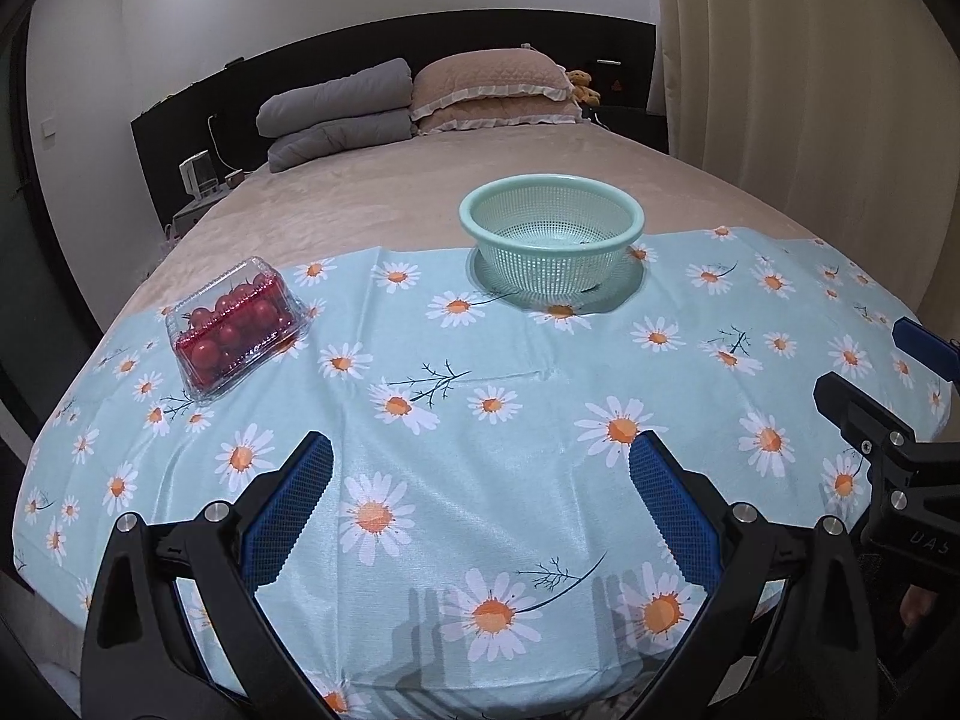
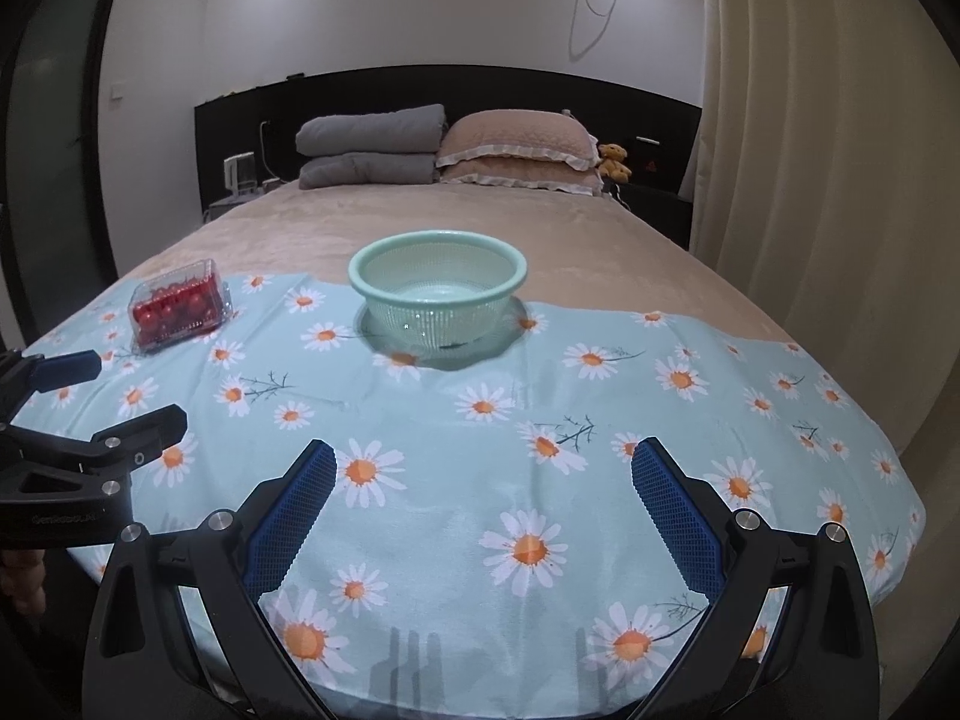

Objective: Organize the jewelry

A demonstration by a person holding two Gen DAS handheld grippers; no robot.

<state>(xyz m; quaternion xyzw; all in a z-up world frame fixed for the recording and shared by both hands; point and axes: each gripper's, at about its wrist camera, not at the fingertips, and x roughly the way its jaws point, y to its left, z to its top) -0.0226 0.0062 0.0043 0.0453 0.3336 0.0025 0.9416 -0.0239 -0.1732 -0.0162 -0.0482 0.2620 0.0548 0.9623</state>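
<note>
A mint green mesh basket [image 1: 552, 240] stands upright on the daisy-print cloth [image 1: 510, 372], far centre; it also shows in the right wrist view [image 2: 438, 294]. It looks empty. A clear plastic box of red cherry tomatoes [image 1: 234, 324] lies closed at the left, also in the right wrist view [image 2: 177, 306]. My left gripper [image 1: 480, 450] is open and empty above the near cloth. My right gripper [image 2: 483, 456] is open and empty, also near the front edge; it shows at the right of the left wrist view [image 1: 870, 378]. No jewelry is visible.
The cloth covers the foot of a beige bed [image 2: 420, 222]. Grey folded quilts [image 2: 369, 147], pillows [image 2: 522, 150] and a small teddy bear [image 2: 615, 162] lie at the headboard. Curtains [image 2: 810, 180] hang on the right. A nightstand with a small appliance [image 1: 198, 180] stands at the left.
</note>
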